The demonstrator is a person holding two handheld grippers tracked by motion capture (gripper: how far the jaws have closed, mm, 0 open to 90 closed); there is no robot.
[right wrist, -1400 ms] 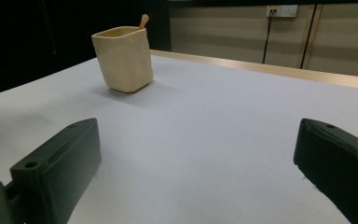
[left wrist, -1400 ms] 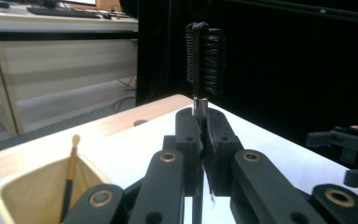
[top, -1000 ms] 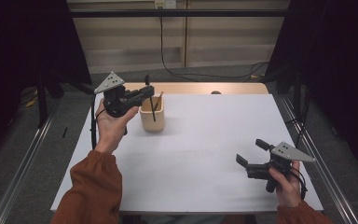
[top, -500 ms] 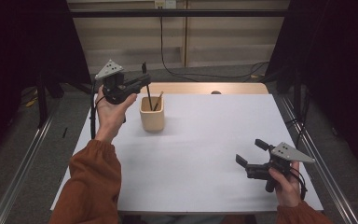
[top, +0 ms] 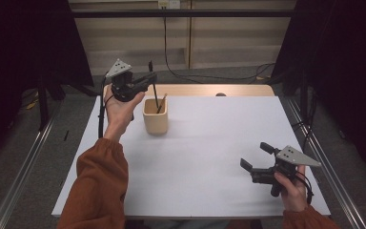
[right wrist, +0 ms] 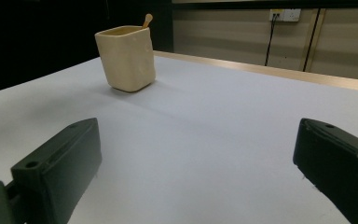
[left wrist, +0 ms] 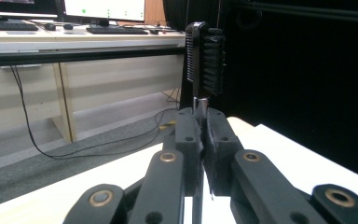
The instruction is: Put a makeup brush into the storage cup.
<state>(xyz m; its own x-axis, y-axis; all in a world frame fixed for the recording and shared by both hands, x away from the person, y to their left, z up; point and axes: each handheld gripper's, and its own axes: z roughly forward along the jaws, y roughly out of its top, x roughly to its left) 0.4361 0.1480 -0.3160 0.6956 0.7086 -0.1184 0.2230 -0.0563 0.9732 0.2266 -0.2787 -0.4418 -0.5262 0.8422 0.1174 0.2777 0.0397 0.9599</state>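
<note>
Clamping tight on a thin dark brush, the left gripper holds it upright by the handle, bristle head on top, its lower end dipping into the cup. One cream, square-sided cup stands at the far left of the white table, with one wooden stick leaning inside. Near the right front corner, the right gripper hovers with jaws wide apart, holding nothing.

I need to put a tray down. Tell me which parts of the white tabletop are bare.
Most of the white tabletop is bare: the whole middle, between the cream cup and the right gripper, and the far right corner. The near left is under the orange sleeve. The far left is crowded: the left gripper holds a black brush above the cup.
</note>
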